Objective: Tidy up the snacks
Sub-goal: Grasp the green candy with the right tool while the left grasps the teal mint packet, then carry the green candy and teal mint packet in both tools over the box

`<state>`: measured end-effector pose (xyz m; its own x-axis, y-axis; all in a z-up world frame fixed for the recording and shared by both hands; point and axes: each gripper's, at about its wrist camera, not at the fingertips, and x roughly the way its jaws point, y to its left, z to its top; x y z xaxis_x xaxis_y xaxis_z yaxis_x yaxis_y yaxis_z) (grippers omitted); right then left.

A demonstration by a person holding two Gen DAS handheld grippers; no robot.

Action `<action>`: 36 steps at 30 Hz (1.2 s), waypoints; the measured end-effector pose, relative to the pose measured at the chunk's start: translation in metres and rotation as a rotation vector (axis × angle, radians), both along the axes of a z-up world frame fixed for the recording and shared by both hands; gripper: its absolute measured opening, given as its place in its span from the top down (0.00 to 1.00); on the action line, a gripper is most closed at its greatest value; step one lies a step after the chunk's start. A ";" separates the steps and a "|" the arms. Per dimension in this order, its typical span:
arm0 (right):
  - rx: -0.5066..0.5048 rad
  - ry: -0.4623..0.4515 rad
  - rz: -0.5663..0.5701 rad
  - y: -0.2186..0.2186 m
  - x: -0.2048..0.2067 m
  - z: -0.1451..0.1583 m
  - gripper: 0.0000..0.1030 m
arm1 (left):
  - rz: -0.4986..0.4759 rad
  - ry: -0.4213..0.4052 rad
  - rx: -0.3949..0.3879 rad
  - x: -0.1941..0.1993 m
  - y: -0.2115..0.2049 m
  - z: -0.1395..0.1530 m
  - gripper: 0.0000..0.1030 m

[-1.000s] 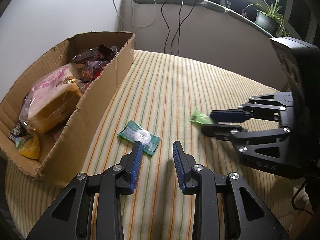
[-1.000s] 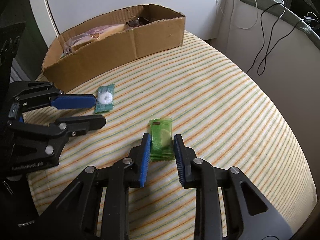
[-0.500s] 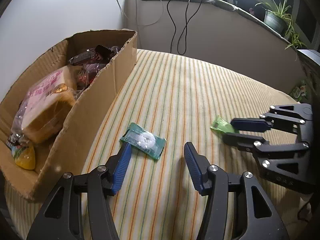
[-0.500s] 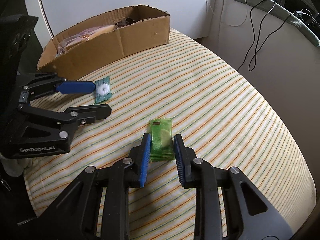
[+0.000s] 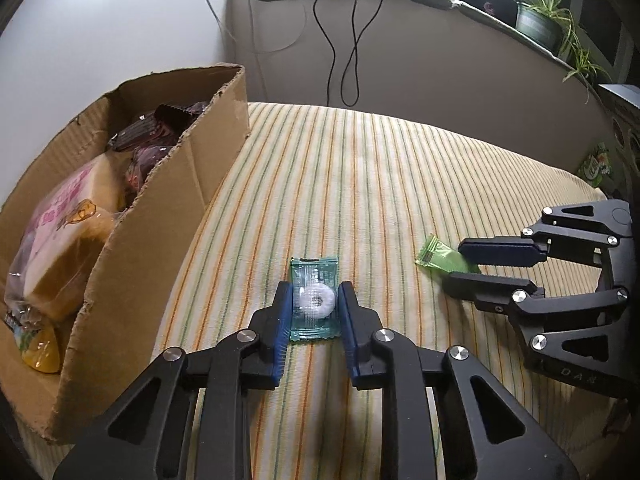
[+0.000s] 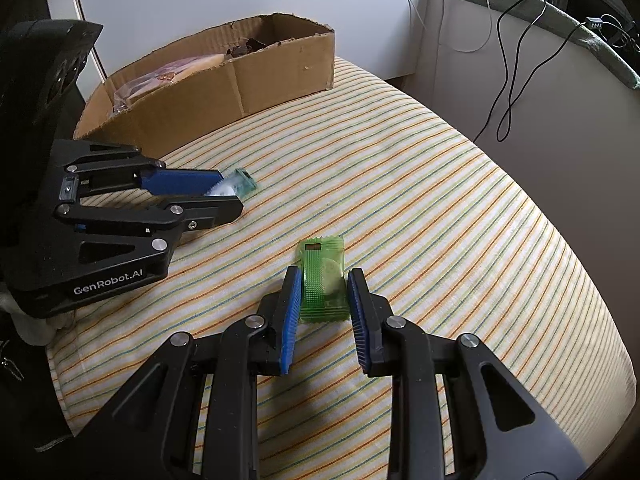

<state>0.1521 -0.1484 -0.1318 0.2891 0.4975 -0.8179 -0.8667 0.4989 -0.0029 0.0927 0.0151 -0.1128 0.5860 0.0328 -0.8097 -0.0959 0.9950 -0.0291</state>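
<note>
A teal candy packet with a white ring sweet (image 5: 314, 300) lies on the striped tablecloth. My left gripper (image 5: 313, 300) has closed around it, with a blue pad against each side. In the right wrist view the left gripper (image 6: 224, 196) holds the same packet (image 6: 239, 182). A green candy packet (image 6: 323, 280) lies flat between the pads of my right gripper (image 6: 323, 286), which is shut on it. It also shows in the left wrist view (image 5: 440, 258), in the right gripper (image 5: 466, 266). An open cardboard box (image 5: 172, 188) with bread and dark snack packs stands at the left.
The striped table (image 5: 360, 168) is round, with its edge close on the right (image 6: 580, 280). Black cables (image 5: 340, 48) hang on the wall behind. A potted plant (image 5: 538, 24) sits on the ledge. A green pack (image 5: 596, 166) lies at the far right.
My left gripper opened wide, moved forward over the teal packet and closed on it. My right gripper stayed on the green packet.
</note>
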 end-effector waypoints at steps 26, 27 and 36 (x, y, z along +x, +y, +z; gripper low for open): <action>0.027 -0.049 -0.036 0.007 -0.025 0.038 0.77 | -0.037 -0.147 -0.030 -0.042 0.008 0.050 0.80; 0.030 -0.052 -0.036 0.009 -0.026 0.040 0.77 | -0.034 -0.155 -0.031 -0.044 0.009 0.052 0.80; 0.057 -0.076 -0.016 0.041 -0.032 0.060 0.77 | 0.009 -0.202 -0.035 -0.058 0.035 0.067 0.80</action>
<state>0.1199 -0.1078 -0.0719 0.3574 0.5373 -0.7639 -0.8568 0.5141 -0.0392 0.0347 0.0504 -0.0456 0.7362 0.0125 -0.6767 -0.0934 0.9921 -0.0832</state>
